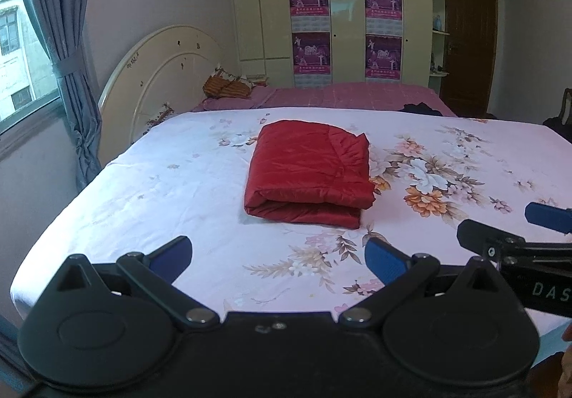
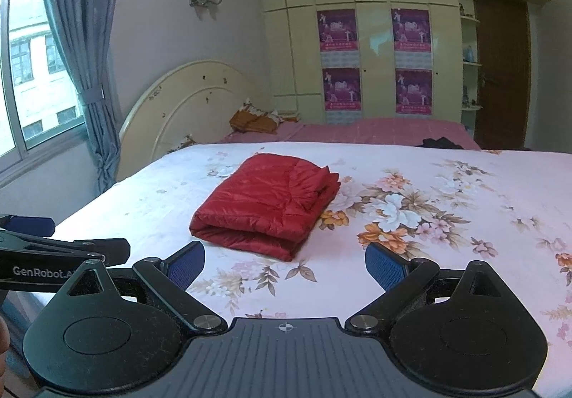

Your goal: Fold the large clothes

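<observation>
Red shiny quilted garment [image 1: 308, 172], just one, sits folded into a thick rectangle mid-bed on the white floral bedsheet [image 1: 143, 183]. Two black grippers with blue pads, left gripper [image 1: 279, 256] and right gripper [image 2: 285, 264], hover near it, both spread wide, holding nothing.

Floral bedsheet [image 1: 143, 183], cream headboard [image 1: 161, 76], grey curtain [image 1: 68, 40], postered wardrobe [image 1: 343, 22].

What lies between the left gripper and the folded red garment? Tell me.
Only bare floral bedsheet. In the left wrist view, nothing else sits between the open left gripper and the red garment.
</observation>
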The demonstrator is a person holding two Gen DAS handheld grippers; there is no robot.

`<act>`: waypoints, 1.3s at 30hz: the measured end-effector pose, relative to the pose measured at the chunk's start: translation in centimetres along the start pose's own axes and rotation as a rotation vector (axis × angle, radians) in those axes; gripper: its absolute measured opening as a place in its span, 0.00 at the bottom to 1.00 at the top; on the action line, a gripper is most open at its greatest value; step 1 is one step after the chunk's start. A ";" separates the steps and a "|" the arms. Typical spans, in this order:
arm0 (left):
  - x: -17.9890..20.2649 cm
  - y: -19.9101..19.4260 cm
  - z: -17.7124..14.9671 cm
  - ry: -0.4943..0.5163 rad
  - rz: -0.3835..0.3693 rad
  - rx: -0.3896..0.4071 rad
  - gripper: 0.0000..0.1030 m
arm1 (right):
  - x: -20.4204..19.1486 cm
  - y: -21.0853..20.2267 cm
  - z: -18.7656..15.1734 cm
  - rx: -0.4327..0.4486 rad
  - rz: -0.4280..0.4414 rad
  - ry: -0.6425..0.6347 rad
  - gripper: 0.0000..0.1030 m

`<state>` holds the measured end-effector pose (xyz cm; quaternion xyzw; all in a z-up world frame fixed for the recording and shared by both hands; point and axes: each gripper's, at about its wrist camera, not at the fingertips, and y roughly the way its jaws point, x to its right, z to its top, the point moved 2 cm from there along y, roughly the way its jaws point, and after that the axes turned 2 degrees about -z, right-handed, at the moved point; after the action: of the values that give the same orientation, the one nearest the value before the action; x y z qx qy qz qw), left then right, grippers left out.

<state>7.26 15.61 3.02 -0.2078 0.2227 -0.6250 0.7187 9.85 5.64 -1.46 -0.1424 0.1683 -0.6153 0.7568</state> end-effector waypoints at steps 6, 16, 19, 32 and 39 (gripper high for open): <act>-0.1 0.1 0.2 -0.017 -0.003 -0.002 1.00 | 0.5 0.3 0.0 -0.006 -0.011 0.008 0.93; -0.2 0.5 0.3 -0.044 -0.007 -0.013 1.00 | 0.9 0.6 0.2 -0.007 -0.010 0.014 0.93; -0.6 0.6 0.3 -0.068 -0.011 -0.015 1.00 | 1.1 0.7 0.3 -0.007 -0.012 0.011 0.93; -0.7 1.0 0.2 -0.053 0.006 -0.020 1.00 | 1.5 1.4 0.5 -0.012 -0.019 0.029 0.93; -1.0 1.5 0.1 -0.055 0.004 -0.034 1.00 | 1.4 1.7 0.5 -0.021 -0.022 0.029 0.93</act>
<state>8.44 16.78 2.31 -0.2366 0.2138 -0.6138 0.7222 11.81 4.58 -1.88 -0.1433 0.1844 -0.6237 0.7460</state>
